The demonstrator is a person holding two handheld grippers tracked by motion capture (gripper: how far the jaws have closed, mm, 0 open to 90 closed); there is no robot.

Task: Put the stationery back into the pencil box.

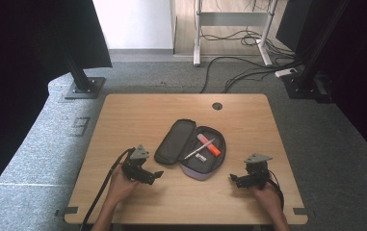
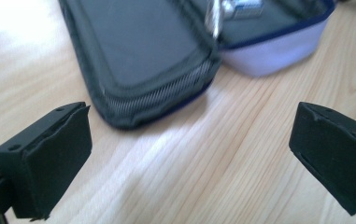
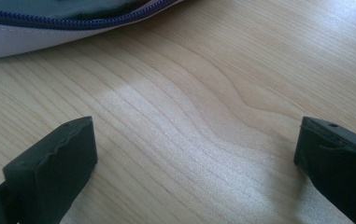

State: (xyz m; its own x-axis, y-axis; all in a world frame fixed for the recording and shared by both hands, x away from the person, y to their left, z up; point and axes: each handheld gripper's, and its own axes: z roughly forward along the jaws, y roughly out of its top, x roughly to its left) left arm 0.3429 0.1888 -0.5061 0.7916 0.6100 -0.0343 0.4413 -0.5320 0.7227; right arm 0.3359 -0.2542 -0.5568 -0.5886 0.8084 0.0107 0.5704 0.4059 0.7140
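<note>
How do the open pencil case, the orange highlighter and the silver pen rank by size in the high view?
1. Open dark grey fabric pencil case, by far.
2. Orange highlighter and silver pen: similar length, the highlighter thicker; too close to rank.

You see a pencil case (image 2: 138, 60) of matt grey woven cloth at your twelve o'clock, its outer wall smooth lilac, on a table (image 3: 203, 116) of pale, satiny wood grain.
</note>
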